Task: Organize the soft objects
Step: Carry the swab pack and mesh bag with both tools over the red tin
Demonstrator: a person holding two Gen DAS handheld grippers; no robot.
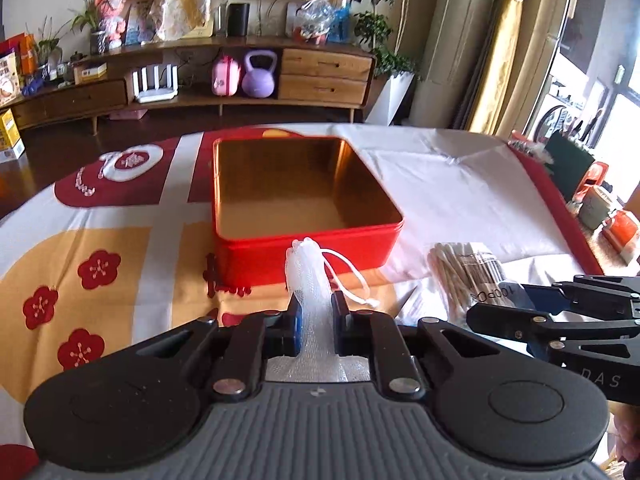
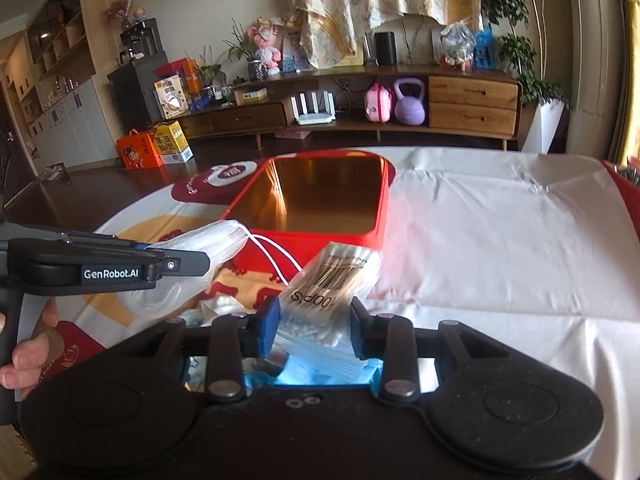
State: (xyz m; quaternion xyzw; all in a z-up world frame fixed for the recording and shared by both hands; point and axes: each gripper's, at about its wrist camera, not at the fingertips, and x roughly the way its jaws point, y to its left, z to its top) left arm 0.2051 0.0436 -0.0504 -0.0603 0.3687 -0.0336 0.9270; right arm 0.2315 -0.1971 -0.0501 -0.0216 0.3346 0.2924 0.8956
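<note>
My left gripper (image 1: 316,304) is shut on a white mesh pouch (image 1: 306,268) with a white drawstring, held just before the near wall of an open red tin (image 1: 304,248) with a gold inside. My right gripper (image 2: 314,312) is shut on a clear bag of cotton swabs (image 2: 336,276), just right of the tin's near corner (image 2: 320,246). The swab bag (image 1: 468,272) and the right gripper (image 1: 520,304) show at the right of the left wrist view. The left gripper (image 2: 200,260) and the pouch (image 2: 208,240) show at the left of the right wrist view.
The table is covered with a red, yellow and white patterned cloth (image 1: 100,248) and a white sheet (image 2: 500,240). More small packets (image 2: 216,308) lie under the right gripper. A wooden sideboard (image 1: 200,80) stands across the room. Boxes and cloths (image 1: 592,192) lie past the table's right edge.
</note>
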